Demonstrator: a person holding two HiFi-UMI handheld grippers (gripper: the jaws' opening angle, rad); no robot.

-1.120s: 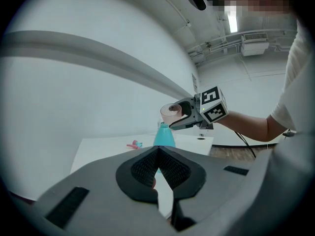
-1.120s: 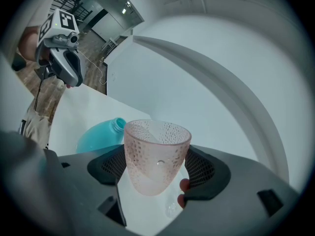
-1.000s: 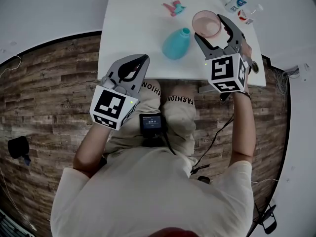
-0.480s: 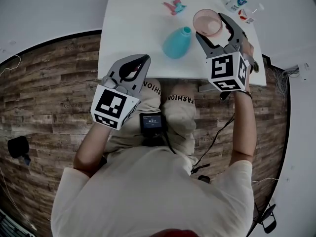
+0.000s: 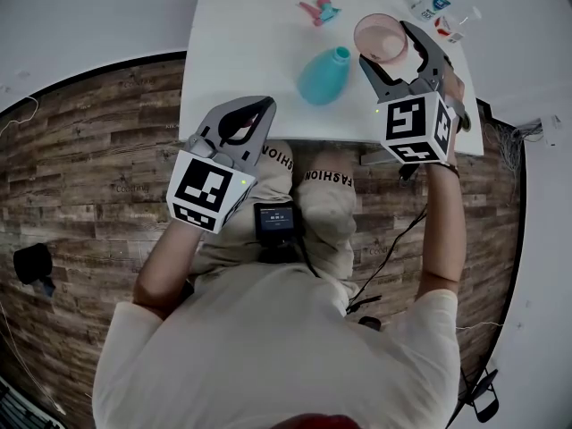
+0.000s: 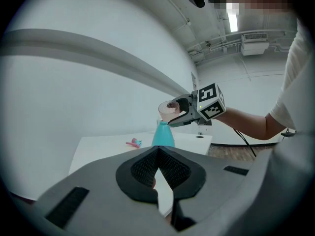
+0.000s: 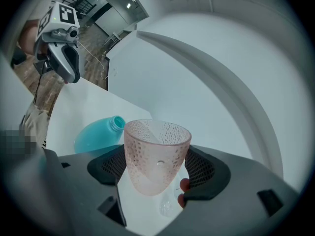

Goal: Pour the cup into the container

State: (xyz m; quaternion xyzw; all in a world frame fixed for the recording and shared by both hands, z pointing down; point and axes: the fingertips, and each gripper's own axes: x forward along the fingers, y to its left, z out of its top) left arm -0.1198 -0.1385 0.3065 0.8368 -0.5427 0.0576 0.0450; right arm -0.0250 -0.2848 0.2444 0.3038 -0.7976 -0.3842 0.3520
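My right claw (image 7: 158, 167) is clamped on the pink cup (image 7: 156, 154), held up by the teal bottle (image 5: 322, 76) on the white table (image 5: 241, 43). My left claw (image 6: 158, 152) is pinched shut, empty, off the table's near edge.

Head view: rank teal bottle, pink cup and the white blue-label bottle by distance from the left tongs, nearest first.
1. teal bottle: mid-table, just ahead and right of the left tongs.
2. pink cup: further right, held in the right tongs.
3. white bottle: at the table's far right corner.
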